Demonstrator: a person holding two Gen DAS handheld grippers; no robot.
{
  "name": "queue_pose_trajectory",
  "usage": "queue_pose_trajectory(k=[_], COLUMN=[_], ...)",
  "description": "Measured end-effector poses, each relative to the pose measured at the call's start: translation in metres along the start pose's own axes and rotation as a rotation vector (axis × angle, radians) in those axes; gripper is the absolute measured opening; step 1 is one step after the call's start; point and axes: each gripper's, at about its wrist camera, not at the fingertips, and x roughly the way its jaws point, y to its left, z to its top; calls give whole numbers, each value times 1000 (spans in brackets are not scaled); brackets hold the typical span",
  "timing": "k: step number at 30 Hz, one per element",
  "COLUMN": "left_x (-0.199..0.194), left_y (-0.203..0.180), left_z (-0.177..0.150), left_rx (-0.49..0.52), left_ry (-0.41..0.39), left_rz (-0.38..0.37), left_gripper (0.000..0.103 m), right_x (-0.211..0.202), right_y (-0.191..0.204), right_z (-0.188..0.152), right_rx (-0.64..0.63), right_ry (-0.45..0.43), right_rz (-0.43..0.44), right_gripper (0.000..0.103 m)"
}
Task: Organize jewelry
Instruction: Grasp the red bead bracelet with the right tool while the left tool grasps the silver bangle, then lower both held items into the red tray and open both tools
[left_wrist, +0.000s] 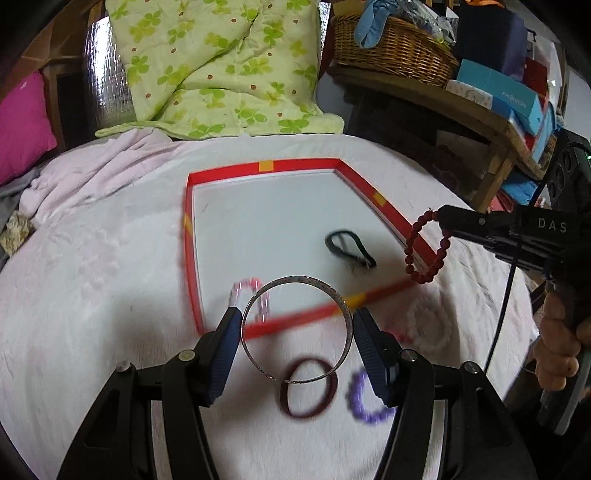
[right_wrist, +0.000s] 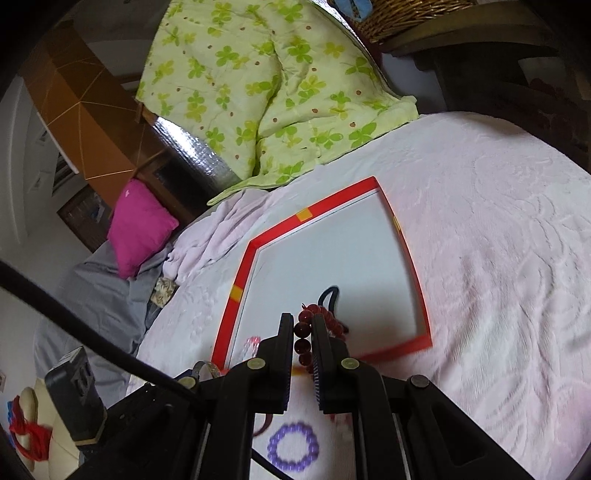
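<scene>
Jewelry is being carried to the red tray (left_wrist: 384, 210) in the middle of the left view, on the bed (left_wrist: 92, 277). A silver bangle (left_wrist: 297, 328) is clamped in the left claw (left_wrist: 295, 325), low in the frame. A string of red beads (left_wrist: 424, 251) is pinched in the right claw (right_wrist: 303, 332), shut tight at the tray's right rim. A black band (left_wrist: 349, 249) is already lying inside. Both pieces should be lowered over bare tray floor before being let go. A purple bracelet (right_wrist: 293, 448) is left on the bed.
</scene>
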Motion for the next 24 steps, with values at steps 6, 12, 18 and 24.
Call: queue_pose_trajectory(k=[6, 12, 18, 24], left_x=[39, 84, 104, 99], left_y=[4, 16, 15, 12], left_z=[42, 53, 59, 51], left_rx=[-26, -88, -71, -48], left_ry=[28, 81, 121, 149], left_rz=[27, 62, 110, 120], left_gripper=[63, 63, 64, 64], right_x=[39, 77, 111, 121], right_y=[-16, -27, -27, -42], right_z=[35, 62, 73, 71], right_rx=[44, 105, 144, 188], right_ry=[-4, -18, 13, 58], right_rz=[-31, -16, 5, -85], right_gripper=[11, 11, 11, 18])
